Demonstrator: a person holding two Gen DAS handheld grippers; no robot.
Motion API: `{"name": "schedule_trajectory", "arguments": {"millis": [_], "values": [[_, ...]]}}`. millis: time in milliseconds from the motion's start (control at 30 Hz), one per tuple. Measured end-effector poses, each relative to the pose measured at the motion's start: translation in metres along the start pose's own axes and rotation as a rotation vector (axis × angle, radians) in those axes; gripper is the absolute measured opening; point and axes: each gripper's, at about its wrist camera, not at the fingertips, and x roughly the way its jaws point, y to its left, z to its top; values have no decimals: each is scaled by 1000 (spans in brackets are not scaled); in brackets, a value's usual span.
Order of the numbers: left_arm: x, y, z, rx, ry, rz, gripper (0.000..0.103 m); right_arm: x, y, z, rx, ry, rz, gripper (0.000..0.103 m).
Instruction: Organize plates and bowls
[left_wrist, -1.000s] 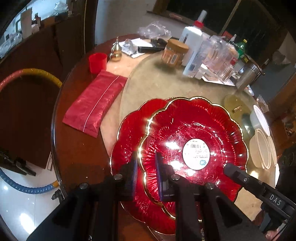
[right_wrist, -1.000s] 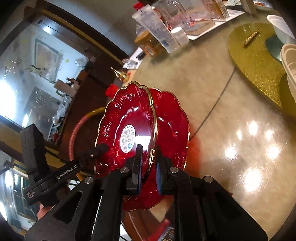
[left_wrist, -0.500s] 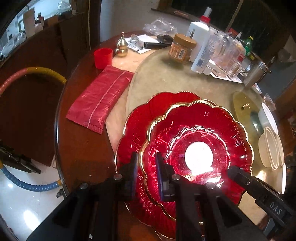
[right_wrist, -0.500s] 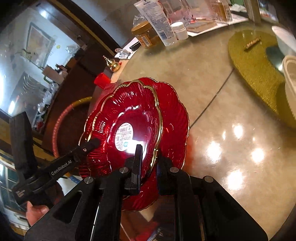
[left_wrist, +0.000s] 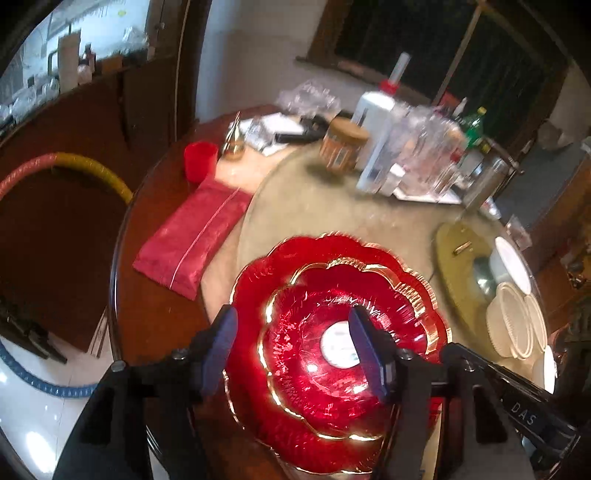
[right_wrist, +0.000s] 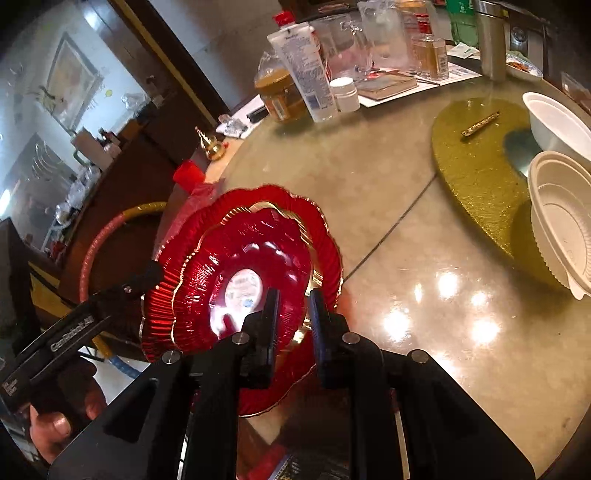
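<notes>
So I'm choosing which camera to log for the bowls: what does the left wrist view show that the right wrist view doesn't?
Only the left wrist view shows the whole red pouch, a blue hose on the floor and the left gripper wide open. Only the right shows the bowls' insides: a single white bowl and the stacked white bowls, plus a hand. Both show the stacked red plates, the gold mat and the red cup.

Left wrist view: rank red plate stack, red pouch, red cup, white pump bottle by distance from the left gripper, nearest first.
From the left gripper:
1. Red plate stack, right under the open fingers.
2. Red pouch, ahead to the left.
3. Red cup, beyond the pouch, left.
4. White pump bottle, far side, right of centre.
</notes>
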Motion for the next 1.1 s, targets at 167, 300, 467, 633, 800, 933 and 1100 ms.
{"name": "schedule_trajectory", "arguments": {"millis": [167,300,467,633,800,933,1100], "values": [[-33,-23,-2,34,-141,-82,83,-33,-19,-4,67,-81,103,62],[-46,-58,-7,91,-173,-239,88,-73,-53,-18,155,-203,208,76],[-27,-111,-19,155,-45,-407,89,-106,-107,-38,271,-260,213,84],[4,-155,-34,161,75,-496,91,-128,-164,-56,407,-268,208,103],[28,-188,-37,188,120,-489,100,-145,-210,-67,525,-288,163,103],[34,-201,-36,177,82,-477,103,-145,-237,-65,601,-270,140,103],[59,-227,-33,240,155,-393,103,-133,-257,-58,662,-246,168,103]]}}
